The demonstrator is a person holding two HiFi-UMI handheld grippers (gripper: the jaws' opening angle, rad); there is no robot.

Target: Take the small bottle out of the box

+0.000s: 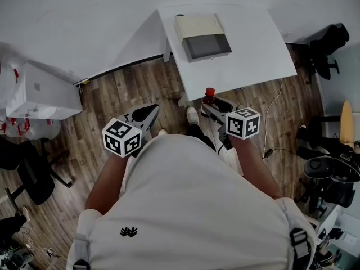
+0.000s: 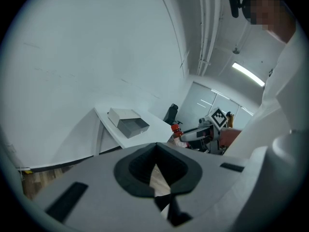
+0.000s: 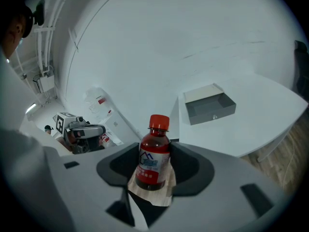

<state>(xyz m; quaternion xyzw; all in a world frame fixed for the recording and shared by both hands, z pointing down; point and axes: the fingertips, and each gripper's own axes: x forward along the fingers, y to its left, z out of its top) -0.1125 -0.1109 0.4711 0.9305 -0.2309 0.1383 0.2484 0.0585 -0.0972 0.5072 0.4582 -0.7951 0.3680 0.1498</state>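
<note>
A small bottle [image 3: 154, 154] of dark red liquid with a red cap stands upright between the jaws of my right gripper [image 3: 155, 149], which is shut on it. In the head view the bottle [image 1: 209, 97] is held low, in front of the white table's [image 1: 259, 49] near edge and close to the person's body. The box [image 1: 202, 36], grey and open with a cream lid, lies on that table, apart from both grippers. It looks empty in the right gripper view, where the box [image 3: 210, 104] shows its inside. My left gripper [image 1: 147, 116] hangs over the wooden floor with its jaws together and nothing in them.
A white cabinet [image 1: 39, 91] with bags beside it stands at the left. Black office chairs [image 1: 326, 49] are at the right and at the left edge. A cable [image 1: 273, 111] runs over the floor by the table.
</note>
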